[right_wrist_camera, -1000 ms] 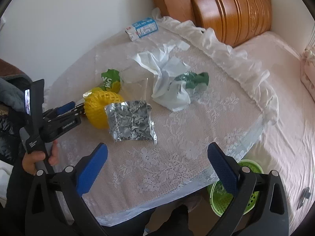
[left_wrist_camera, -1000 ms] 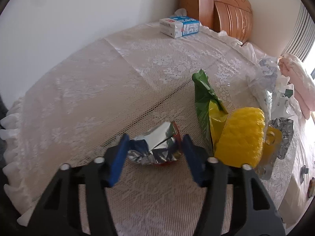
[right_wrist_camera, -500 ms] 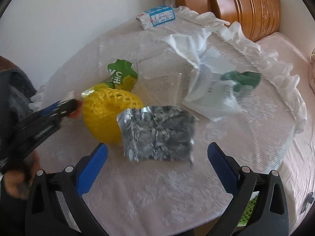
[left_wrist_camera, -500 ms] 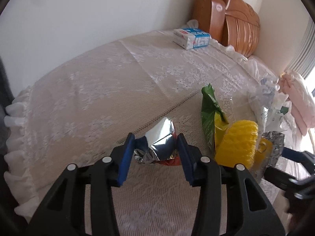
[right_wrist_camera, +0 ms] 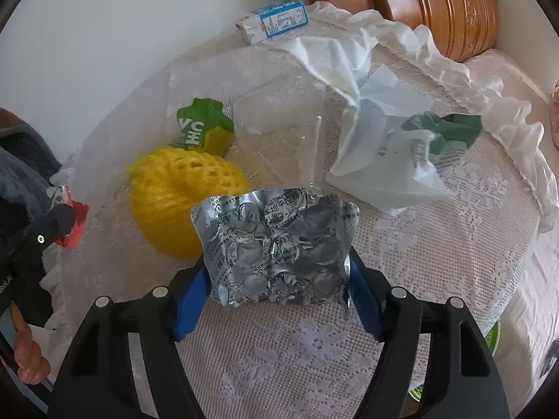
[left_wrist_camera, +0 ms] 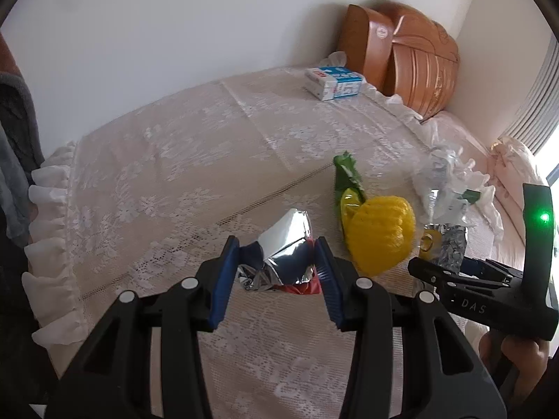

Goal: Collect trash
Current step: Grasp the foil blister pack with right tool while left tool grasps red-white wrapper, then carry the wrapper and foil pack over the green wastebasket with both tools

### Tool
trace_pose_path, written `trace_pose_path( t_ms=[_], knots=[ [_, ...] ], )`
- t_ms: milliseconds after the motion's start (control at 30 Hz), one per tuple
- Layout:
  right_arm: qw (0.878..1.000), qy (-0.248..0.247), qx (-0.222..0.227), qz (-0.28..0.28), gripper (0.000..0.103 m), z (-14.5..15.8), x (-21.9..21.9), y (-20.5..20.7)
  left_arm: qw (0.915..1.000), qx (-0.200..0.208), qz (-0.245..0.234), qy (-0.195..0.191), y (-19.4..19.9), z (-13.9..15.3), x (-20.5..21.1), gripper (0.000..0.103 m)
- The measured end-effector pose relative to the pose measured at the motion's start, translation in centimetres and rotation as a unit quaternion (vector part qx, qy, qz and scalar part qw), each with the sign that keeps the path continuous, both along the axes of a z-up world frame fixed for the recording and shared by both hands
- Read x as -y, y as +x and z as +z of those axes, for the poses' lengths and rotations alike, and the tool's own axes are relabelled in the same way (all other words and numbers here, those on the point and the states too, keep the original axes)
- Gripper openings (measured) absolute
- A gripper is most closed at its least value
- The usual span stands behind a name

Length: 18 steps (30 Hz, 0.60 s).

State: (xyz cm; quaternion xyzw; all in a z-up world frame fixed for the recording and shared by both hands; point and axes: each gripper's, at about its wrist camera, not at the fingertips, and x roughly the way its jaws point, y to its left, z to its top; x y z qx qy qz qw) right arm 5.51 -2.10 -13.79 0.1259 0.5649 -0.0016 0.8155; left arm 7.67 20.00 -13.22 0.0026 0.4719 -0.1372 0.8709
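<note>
A green plastic basket (right_wrist_camera: 491, 335) shows beside the table edge; what it holds cannot be seen. The left gripper (left_wrist_camera: 277, 272) is clenched on a crumpled silver foil wrapper with a red side (left_wrist_camera: 281, 256), held above the white lace tablecloth (left_wrist_camera: 174, 160). The right gripper (right_wrist_camera: 277, 289) has just been closing; its blue pads touch both edges of a flat, wrinkled silver blister sheet (right_wrist_camera: 276, 248), beside a yellow foam fruit net (right_wrist_camera: 178, 199).
</note>
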Motion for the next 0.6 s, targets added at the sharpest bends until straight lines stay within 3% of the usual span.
trace_pose_path(
  t_ms=[233, 433, 600],
  knots=[
    [0.999, 0.013, 0.042, -0.009, 0.072, 3.8, 2.2, -2.3, 0.9990, 0.017, -0.040, -0.008, -1.6, 2.2, 3.3, 0.044],
    [0.995, -0.002, 0.081, -0.050, 0.072, 8.3, 6.5, -6.7, 0.9932, 0.030, -0.112, -0.014, -3.6, 4.0, 8.6, 0.044],
    [0.987, -0.027, 0.106, -0.120, 0.072, 11.4, 12.0, -12.0, 0.9783, 0.037, -0.202, -0.027, -5.9, 5.4, 15.6, 0.044]
  ],
)
